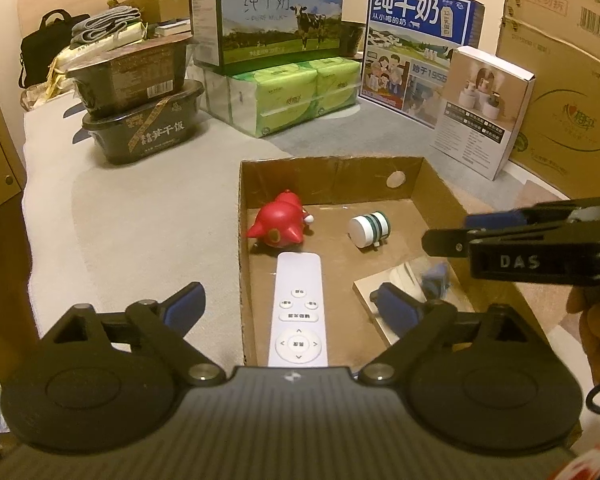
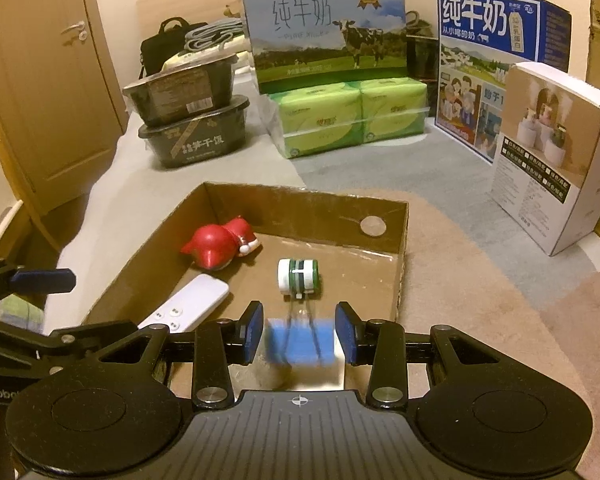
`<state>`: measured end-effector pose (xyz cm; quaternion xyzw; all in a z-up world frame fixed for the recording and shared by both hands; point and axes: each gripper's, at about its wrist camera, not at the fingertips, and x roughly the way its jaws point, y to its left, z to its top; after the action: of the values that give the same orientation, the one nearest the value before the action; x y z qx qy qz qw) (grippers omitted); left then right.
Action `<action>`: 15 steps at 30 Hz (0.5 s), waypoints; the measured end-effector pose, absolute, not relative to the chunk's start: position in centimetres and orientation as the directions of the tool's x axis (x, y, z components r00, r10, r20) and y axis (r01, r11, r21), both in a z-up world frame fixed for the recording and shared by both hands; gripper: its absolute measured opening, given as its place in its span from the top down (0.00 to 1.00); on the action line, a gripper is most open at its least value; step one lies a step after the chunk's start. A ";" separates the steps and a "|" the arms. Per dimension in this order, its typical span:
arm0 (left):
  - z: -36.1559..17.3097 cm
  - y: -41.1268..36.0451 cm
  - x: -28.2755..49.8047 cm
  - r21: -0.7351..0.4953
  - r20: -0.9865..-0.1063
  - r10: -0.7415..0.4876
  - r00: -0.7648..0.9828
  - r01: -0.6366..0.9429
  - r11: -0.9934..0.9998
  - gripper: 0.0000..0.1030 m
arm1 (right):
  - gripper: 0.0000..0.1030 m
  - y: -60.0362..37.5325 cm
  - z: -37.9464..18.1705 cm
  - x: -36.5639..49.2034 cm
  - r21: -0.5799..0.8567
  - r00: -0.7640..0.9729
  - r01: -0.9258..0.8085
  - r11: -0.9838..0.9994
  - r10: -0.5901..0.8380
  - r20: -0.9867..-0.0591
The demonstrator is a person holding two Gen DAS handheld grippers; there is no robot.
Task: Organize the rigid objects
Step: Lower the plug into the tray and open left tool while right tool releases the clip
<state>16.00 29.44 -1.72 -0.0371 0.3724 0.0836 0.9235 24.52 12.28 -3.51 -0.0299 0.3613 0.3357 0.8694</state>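
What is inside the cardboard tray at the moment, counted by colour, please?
Red: 1, the red toy
White: 1, the remote control
White and green: 1, the small cylinder
Blue: 1, the blurred binder clip, between the open pads of the right hand-held gripper
Mirrored: 1, the flat panel under the clip
Total: 5 in the cardboard tray

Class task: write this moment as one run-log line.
left gripper: open over white remote | right gripper: open, blue binder clip between, blurred | cardboard box: red toy, green-white roll
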 end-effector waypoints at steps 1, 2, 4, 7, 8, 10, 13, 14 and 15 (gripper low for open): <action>-1.7 29.4 16.0 -0.006 -0.693 0.128 0.709 -0.183 0.983 0.09 | 0.36 12.1 -3.4 24.5 0.195 0.522 -0.600 0.776 0.564 -0.640; -1.7 29.4 16.0 -0.005 -0.692 0.130 0.710 -0.185 0.983 0.08 | 0.25 11.9 -3.3 24.5 0.202 0.531 -0.595 0.778 0.570 -0.627; -1.7 29.4 15.8 -0.003 -0.689 0.134 0.712 -0.187 0.982 0.06 | 0.25 11.3 -3.1 24.5 0.215 0.540 -0.591 0.777 0.580 -0.610; -1.6 29.3 15.4 -0.005 -0.688 0.132 0.713 -0.187 0.982 0.03 | 0.25 10.7 -2.7 24.3 0.214 0.550 -0.579 0.787 0.571 -0.609; -1.5 29.2 15.3 -0.007 -0.686 0.132 0.716 -0.188 0.982 0.02 | 0.25 10.6 -2.5 24.1 0.211 0.552 -0.578 0.789 0.568 -0.611; -1.3 29.1 14.8 -0.012 -0.681 0.136 0.719 -0.196 0.981 0.01 | 0.25 10.3 -2.3 23.8 0.200 0.558 -0.574 0.794 0.558 -0.614; -1.1 29.1 14.2 -0.027 -0.682 0.136 0.718 -0.211 0.977 0.01 | 0.25 9.6 -1.9 23.2 0.202 0.558 -0.561 0.803 0.547 -0.624; -0.9 29.0 13.9 -0.026 -0.682 0.140 0.718 -0.215 0.976 0.00 | 0.25 9.4 -1.8 23.0 0.204 0.557 -0.555 0.807 0.542 -0.629; -0.8 28.8 13.6 -0.023 -0.679 0.145 0.719 -0.219 0.976 0.00 | 0.25 9.2 -1.7 22.7 0.205 0.558 -0.549 0.810 0.538 -0.632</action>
<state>13.59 28.83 -0.77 -0.0506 0.3615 0.0983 0.9258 22.67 9.16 -1.69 -0.0075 0.3552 0.3078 0.8826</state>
